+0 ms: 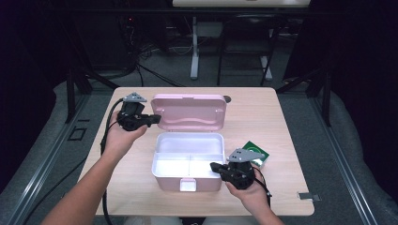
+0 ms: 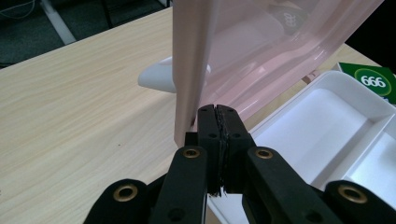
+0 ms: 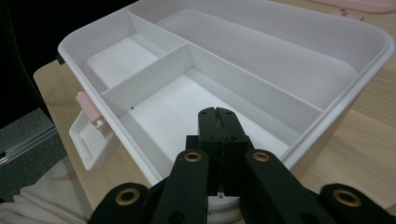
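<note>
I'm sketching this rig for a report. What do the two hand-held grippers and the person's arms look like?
Each hand-held gripper, left and right, is black, with a grey three-cornered plate on top and a black cable trailing back. Close up, the jaws are flat black bars with brass-coloured rivets. The forearms are bare; no sleeves or gloves show.

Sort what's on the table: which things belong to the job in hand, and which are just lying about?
In the job:
- pink box, open, white tray inside empty
- its lid, left gripper at its edge
- right gripper at the box's right rim

Lying about:
- green packet, right of the box
</note>
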`<state>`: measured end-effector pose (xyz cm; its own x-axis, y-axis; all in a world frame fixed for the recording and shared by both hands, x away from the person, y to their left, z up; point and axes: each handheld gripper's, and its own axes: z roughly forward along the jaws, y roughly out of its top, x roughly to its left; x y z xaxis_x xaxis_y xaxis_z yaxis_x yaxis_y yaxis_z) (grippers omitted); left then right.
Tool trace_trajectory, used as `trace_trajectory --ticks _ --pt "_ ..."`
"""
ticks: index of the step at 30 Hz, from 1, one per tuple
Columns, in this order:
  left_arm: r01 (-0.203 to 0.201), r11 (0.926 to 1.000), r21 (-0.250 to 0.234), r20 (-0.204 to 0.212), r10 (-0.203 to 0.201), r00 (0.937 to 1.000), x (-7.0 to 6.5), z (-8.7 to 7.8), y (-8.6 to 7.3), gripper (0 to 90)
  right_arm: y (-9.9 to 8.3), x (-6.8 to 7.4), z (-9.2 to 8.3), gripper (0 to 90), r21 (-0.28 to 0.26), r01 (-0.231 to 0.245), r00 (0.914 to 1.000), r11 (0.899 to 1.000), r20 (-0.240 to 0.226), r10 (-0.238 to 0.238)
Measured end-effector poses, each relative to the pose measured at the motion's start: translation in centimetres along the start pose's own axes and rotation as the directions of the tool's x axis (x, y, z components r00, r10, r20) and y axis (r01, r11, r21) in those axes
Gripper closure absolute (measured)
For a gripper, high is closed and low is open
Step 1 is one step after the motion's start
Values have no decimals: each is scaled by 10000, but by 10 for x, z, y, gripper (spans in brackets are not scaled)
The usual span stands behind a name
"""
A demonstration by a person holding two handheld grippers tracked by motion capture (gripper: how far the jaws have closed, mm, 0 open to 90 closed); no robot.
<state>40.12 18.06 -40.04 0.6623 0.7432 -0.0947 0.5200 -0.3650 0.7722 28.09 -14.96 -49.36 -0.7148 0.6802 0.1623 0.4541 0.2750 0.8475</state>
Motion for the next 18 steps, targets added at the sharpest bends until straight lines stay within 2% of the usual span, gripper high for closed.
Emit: trace_trajectory --ticks 10,18 --pt "-36 9994 343 -151 41 9999 3 9 0 872 0 0 0 900 4 -28 10000 10000 2 28" --pt "110 9982 592 -188 -99 9998 7 16 -4 848 0 0 0 900 16 -13 10000 10000 -57 13"
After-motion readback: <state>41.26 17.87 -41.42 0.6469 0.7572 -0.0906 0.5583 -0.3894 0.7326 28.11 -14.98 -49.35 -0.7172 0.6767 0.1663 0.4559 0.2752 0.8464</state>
